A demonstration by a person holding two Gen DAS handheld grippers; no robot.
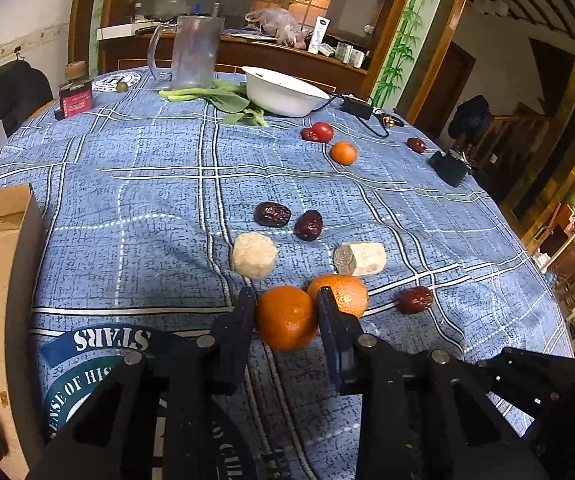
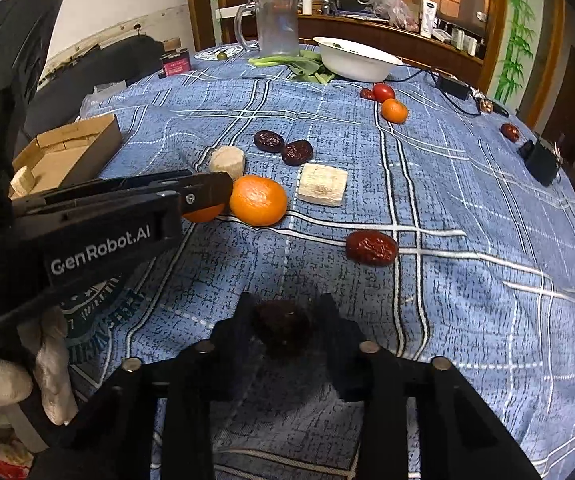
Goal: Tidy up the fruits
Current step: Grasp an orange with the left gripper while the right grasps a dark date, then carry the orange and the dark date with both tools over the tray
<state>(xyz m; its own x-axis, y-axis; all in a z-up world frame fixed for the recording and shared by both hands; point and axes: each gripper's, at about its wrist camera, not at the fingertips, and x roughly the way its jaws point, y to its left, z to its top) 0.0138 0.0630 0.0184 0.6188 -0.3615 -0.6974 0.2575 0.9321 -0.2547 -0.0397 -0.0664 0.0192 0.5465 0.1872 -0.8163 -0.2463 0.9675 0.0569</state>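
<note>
Left wrist view: left gripper (image 1: 287,312) pinches the near tangerine (image 1: 286,317) on the blue tablecloth (image 1: 147,200), touching a second tangerine (image 1: 345,292) right behind. Right gripper (image 2: 285,320) clamps a dried date (image 2: 283,322).

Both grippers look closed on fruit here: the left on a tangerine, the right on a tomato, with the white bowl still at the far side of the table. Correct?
Not quite. The right gripper is closed on a dark red date, not a tomato, as the right wrist view shows. The left gripper does clamp a tangerine, and the white bowl sits at the far side.
</note>
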